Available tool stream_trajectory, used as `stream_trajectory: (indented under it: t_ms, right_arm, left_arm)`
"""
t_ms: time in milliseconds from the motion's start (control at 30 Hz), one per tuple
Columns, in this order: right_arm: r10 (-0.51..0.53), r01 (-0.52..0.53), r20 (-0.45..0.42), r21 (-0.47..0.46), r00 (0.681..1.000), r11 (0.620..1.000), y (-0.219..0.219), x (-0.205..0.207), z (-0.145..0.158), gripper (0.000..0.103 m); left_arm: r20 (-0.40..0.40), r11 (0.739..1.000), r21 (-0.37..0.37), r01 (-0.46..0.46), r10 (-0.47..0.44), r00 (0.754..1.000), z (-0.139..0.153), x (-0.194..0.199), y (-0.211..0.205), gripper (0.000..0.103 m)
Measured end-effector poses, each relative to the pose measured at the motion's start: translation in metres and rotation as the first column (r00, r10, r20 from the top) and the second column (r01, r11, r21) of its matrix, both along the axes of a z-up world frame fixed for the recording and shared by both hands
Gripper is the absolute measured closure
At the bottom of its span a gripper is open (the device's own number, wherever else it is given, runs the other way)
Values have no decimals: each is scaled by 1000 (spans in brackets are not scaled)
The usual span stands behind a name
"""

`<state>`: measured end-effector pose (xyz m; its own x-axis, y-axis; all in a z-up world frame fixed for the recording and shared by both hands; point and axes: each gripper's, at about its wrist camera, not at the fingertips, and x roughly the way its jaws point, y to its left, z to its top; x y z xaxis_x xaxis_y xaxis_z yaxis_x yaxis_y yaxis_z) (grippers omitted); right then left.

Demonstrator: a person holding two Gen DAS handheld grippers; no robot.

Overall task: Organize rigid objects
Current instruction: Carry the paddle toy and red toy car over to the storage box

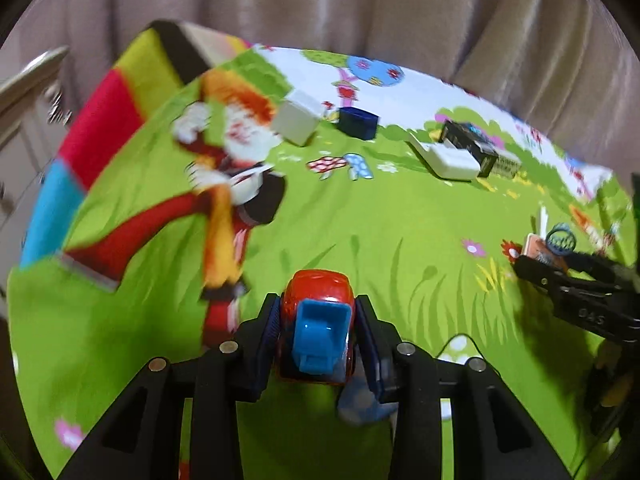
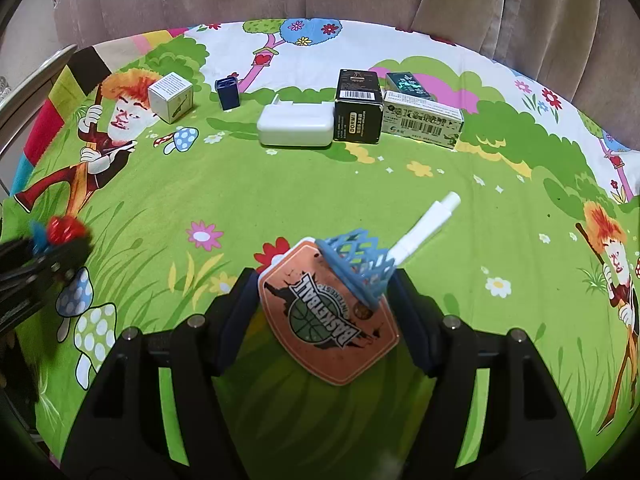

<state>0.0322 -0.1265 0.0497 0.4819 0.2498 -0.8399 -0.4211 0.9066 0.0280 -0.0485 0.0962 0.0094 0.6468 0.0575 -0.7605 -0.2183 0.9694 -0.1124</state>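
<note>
My left claw [image 1: 318,312] grips the toy car [image 1: 318,332]; my right claw [image 2: 326,288] clamps the basketball hoop [image 2: 332,312], both above the desk [image 2: 320,200]. Boxes [image 2: 356,108] already line the back; these two remain, I reckon.

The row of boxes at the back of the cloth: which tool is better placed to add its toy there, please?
Probably the right tool: its basketball hoop toy faces the black box and white charger straight ahead. The left tool, holding the toy car, sits farther left.
</note>
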Motion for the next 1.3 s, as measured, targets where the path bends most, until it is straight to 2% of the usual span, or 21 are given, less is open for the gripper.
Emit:
stream_trajectory:
  t_ms: [67,267,500,600,733,933,1133,1300]
  right_arm:
    - [0,0,0,0,1000,1000,0,0,0,32]
    - [0,0,-1,0,1000,1000,0,0,0,32]
    - [1,-1,9,-17,1000,1000,3,-4,1,35]
    - [2,-2,-2,6,1000,1000,2,-22,5,35]
    - [36,-36,14,16,999,999,11,-55,11,35]
    - [135,-135,27,21,991,991,27,-99,19,35]
    - [187,-193,65,87,980,977,32,-128,37,35]
    - [222,-231,94,104,971,967,35,-146,52,35]
  left_arm:
    - [9,1000,-29,-8,8,1000,0,-5,4,64]
    - [-26,997,72,-5,7,1000,-2,3,-9,64]
    - [-32,996,87,-5,8,999,-2,4,-10,64]
    - [-30,997,83,-7,9,1000,-1,3,-10,65]
    - [-14,999,38,-18,19,1000,0,0,-3,65]
    - [17,990,-131,-54,57,998,4,-40,11,65]
    - [68,993,-114,-13,21,997,18,-82,-1,65]
    - [92,994,-111,6,4,996,29,-96,-2,65]
